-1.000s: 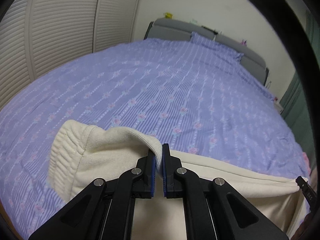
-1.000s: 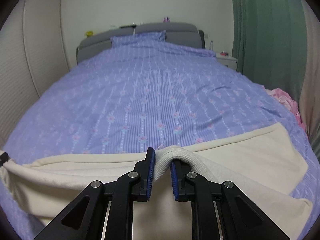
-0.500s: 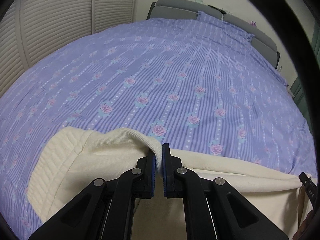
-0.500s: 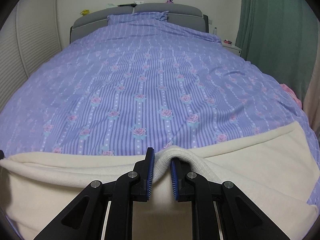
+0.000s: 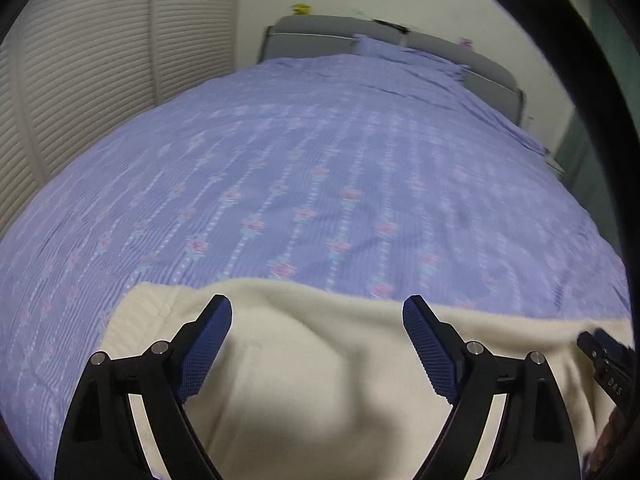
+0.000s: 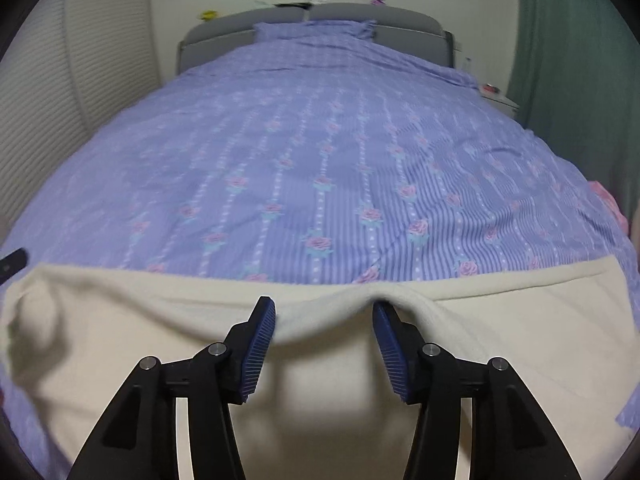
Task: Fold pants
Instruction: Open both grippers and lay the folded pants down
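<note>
We see cream pants [image 5: 320,360] lying crosswise under both tools on a purple floral bedspread [image 5: 320,184]. Our left gripper [image 5: 317,312] and right gripper [image 6: 324,312] gape wide, holding nothing. A grey headboard [image 6: 384,16] stands far ahead.

Black claw [image 5: 317,312], blue ribbed pads [image 6: 260,344]

My left claw [image 5: 317,312] has its two blue-padded fingers [image 5: 208,344] spread wide, gripping nothing. My right claw [image 6: 324,312] is parted too, less widely, pads [image 6: 258,344] facing inward, both claws pointing forward and slightly down.
</note>
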The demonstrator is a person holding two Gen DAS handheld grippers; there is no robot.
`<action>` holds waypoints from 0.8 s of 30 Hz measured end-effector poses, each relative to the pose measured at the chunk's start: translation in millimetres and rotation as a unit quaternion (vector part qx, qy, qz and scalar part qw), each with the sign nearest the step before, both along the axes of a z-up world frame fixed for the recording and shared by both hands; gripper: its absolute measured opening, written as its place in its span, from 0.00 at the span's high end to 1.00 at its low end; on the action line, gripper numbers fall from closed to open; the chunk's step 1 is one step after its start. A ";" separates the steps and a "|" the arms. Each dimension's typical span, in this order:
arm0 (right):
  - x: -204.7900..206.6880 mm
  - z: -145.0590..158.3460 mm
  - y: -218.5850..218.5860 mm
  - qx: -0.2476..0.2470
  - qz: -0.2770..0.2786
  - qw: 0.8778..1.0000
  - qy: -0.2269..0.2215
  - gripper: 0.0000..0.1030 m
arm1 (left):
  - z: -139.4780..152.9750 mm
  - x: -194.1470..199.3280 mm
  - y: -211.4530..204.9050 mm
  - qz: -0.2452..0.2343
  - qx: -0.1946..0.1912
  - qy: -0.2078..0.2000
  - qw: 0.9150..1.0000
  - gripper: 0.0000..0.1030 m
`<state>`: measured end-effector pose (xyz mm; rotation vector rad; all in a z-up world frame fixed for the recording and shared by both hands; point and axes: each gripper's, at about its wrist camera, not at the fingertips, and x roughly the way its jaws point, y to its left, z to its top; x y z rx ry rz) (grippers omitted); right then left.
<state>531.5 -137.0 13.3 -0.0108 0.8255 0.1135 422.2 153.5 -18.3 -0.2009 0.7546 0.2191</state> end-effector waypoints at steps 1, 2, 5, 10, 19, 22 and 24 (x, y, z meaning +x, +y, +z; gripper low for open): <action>-11.2 8.4 -1.1 -0.002 0.004 1.000 -0.008 0.48 | 3.9 -5.0 -5.0 -0.006 0.003 -0.002 1.000 0.15; -22.0 15.4 -4.1 -0.002 0.007 1.000 -0.017 0.45 | 9.1 -15.2 -13.6 -0.017 0.008 -0.005 1.000 0.15; -61.8 38.2 -19.5 -0.001 0.017 0.999 -0.041 0.40 | 21.4 -44.6 -43.3 -0.058 0.019 -0.007 0.998 0.15; -125.5 62.4 -53.9 -0.010 0.022 0.998 -0.061 0.38 | 36.4 -93.6 -88.9 -0.112 0.025 -0.019 0.993 0.15; -234.4 65.8 -132.3 -0.034 -0.008 0.997 -0.063 0.34 | 40.0 -168.6 -187.5 -0.200 0.033 -0.026 0.979 0.15; -259.4 52.9 -154.1 -0.044 -0.016 0.998 -0.052 0.34 | 32.3 -177.5 -217.2 -0.221 0.029 -0.019 0.975 0.14; -269.8 43.8 -166.6 -0.052 -0.021 0.998 -0.042 0.34 | 23.7 -185.7 -237.8 -0.235 0.027 -0.013 0.971 0.15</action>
